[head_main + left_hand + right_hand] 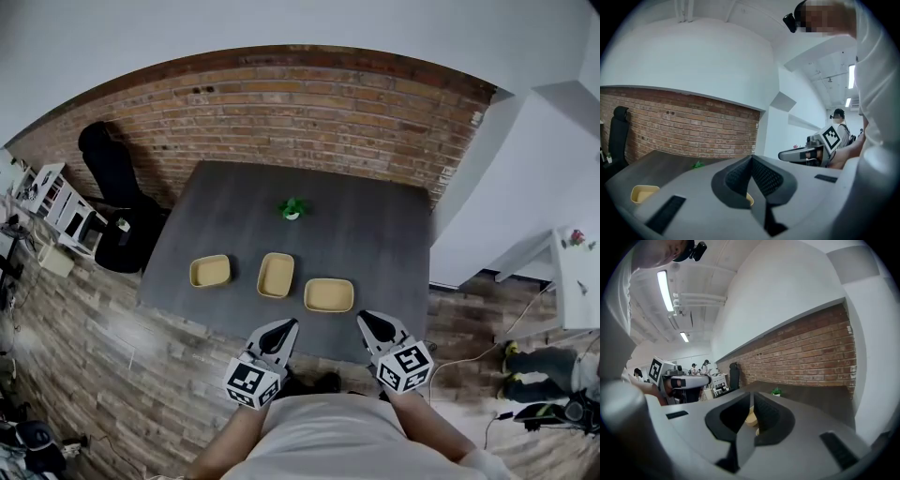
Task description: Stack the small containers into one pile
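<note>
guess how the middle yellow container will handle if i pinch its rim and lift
The middle container looks shallow, open and empty, so probably light. Its wide flat base on the table suggests it would slide rather than tip if pushed.

On table (375,234), near front edge: three containers in a row, apart from one another. At left, left container (210,272); right of it, middle container (276,275); rightmost and slightly nearer the front, right container (329,294). Behind middle container, toward table centre: plant (292,208). Behind table: wall (281,103). Left of table, against wall: bag (117,187). Before front edge, side by side: left gripper (286,326), right gripper (366,319).
</note>
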`<action>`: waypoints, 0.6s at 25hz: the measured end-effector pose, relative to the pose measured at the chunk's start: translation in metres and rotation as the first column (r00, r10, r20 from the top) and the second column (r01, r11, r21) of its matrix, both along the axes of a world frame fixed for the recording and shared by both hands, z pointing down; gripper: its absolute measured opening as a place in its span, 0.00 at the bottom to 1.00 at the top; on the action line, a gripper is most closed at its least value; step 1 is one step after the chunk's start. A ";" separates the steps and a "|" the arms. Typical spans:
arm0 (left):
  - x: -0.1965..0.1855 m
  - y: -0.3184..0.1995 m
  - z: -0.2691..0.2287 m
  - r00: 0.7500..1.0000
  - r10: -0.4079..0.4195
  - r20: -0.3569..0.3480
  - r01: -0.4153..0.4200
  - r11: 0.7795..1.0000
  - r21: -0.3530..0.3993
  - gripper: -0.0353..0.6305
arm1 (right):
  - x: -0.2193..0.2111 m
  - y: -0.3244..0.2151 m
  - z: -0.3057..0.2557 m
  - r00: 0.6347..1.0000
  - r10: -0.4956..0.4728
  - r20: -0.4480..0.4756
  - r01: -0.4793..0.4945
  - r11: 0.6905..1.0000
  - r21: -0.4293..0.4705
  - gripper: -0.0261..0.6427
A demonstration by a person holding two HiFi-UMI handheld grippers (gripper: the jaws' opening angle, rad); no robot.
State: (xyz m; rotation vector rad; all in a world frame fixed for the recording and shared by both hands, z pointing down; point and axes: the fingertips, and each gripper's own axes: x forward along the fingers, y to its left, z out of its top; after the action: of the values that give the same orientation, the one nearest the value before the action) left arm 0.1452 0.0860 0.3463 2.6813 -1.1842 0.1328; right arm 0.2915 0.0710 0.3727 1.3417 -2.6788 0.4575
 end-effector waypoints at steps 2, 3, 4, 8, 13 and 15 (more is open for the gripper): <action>0.000 -0.006 0.007 1.000 0.009 0.005 -0.009 1.000 -0.014 0.07 | 0.005 -0.002 0.010 1.000 0.009 -0.001 -0.009 1.000 -0.019 0.10; 0.000 -0.010 0.011 1.000 0.012 0.007 -0.012 1.000 -0.020 0.07 | 0.007 -0.004 0.014 1.000 0.015 -0.002 -0.015 0.999 -0.029 0.10; 0.000 -0.014 0.015 1.000 0.017 0.008 -0.017 1.000 -0.027 0.07 | 0.008 -0.006 0.018 1.000 0.023 -0.005 -0.023 0.999 -0.039 0.11; 0.000 -0.029 0.032 0.999 0.049 0.016 -0.048 0.997 -0.061 0.07 | 0.013 -0.014 0.035 0.998 0.057 -0.029 -0.059 0.995 -0.079 0.12; 0.001 -0.053 0.063 0.994 0.103 0.035 -0.099 0.989 -0.112 0.07 | 0.016 -0.034 0.065 0.994 0.083 -0.065 -0.092 0.985 -0.146 0.14; 0.000 -0.062 0.076 0.991 0.124 0.044 -0.117 0.984 -0.131 0.07 | 0.017 -0.043 0.081 0.993 0.093 -0.078 -0.106 0.977 -0.183 0.15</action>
State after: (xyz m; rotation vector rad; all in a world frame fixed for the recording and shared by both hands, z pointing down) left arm 0.1456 0.0239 0.4221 2.6499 -0.9905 0.2892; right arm 0.3089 0.0277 0.4535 1.4133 -2.4512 0.6433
